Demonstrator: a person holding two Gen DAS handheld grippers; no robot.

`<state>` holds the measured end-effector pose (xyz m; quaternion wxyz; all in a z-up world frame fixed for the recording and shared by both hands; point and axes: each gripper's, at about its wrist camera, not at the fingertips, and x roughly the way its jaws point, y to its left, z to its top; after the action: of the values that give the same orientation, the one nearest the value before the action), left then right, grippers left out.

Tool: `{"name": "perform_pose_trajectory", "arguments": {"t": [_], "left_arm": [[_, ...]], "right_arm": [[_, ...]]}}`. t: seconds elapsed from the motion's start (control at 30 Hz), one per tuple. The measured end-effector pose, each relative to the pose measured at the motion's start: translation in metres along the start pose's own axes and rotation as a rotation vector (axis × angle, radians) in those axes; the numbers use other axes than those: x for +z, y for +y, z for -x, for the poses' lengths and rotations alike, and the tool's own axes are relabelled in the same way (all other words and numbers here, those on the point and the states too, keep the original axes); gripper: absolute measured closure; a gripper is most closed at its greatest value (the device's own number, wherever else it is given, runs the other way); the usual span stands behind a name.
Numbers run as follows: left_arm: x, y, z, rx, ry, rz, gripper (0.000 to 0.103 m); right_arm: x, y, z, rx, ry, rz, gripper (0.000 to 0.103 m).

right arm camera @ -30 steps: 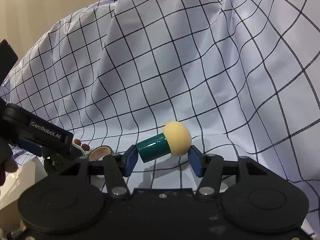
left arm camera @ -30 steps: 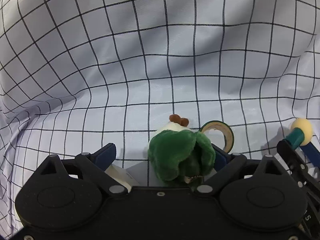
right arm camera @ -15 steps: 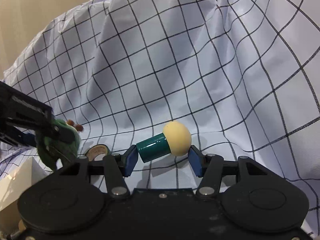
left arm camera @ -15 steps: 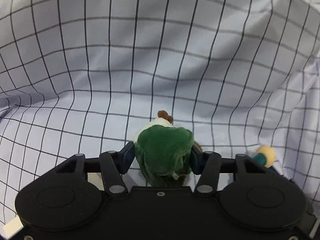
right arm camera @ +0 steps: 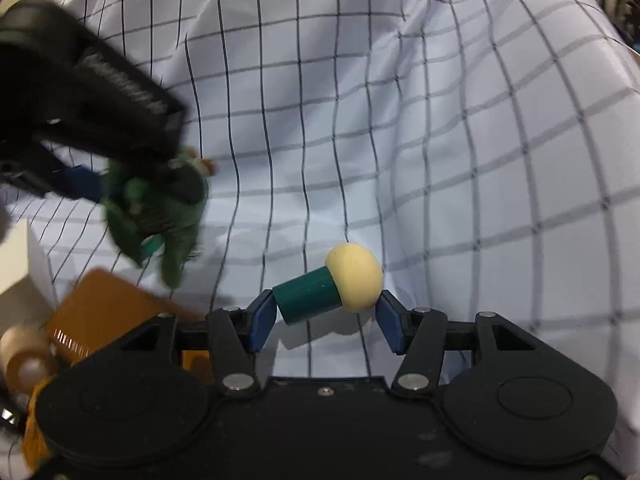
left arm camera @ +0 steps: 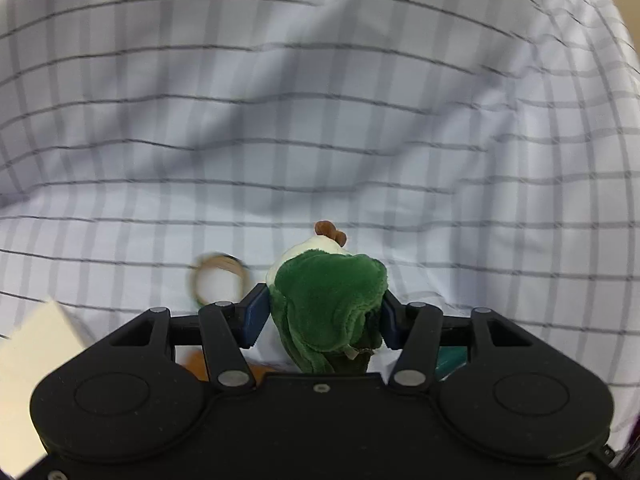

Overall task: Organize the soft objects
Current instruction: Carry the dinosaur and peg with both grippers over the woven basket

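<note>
My left gripper (left arm camera: 322, 314) is shut on a green plush toy (left arm camera: 328, 304) with a white face and brown tips, held above the checked cloth (left arm camera: 320, 120). In the right wrist view the left gripper (right arm camera: 80, 92) hangs at the left with the plush toy (right arm camera: 156, 208) dangling from it. My right gripper (right arm camera: 326, 318) is shut on a toy mushroom (right arm camera: 332, 284) with a teal stem and a cream cap, held sideways between the blue pads.
A roll of tape (left arm camera: 218, 280) lies on the cloth left of the plush. An orange box (right arm camera: 104, 312), a white box (left arm camera: 36, 344) and a wooden spool (right arm camera: 24, 360) sit at the lower left. A dark striped item (right arm camera: 616, 4) shows at the top right.
My left gripper has lifted the plush toy and swung right, so the tape roll now shows on its left. The right gripper still holds the mushroom and has turned a little.
</note>
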<state>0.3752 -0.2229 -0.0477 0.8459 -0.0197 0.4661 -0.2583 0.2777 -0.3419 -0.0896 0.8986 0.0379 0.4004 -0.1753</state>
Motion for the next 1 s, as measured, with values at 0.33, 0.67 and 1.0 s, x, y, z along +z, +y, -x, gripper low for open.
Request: {"name": "perform_pose_trajectory", "arguments": {"t": [0.33,0.67,1.0], "left_arm": [[-0.036,-0.038,0.014,-0.143,0.075,-0.055,0.05],[-0.083,-0.035,0.089,-0.183,0.084,-0.077,0.05],[-0.148,0.006,0.188,-0.096,0.015,0.009,0.05]], "right_arm": [[-0.035,-0.008,0.063,-0.036,0.088,0.005,0.049],[-0.071,-0.013,0.145,-0.012,0.087,-0.057,0.049],[-0.104,0.011,0.22,0.073,0.042,-0.06,0.049]]}}
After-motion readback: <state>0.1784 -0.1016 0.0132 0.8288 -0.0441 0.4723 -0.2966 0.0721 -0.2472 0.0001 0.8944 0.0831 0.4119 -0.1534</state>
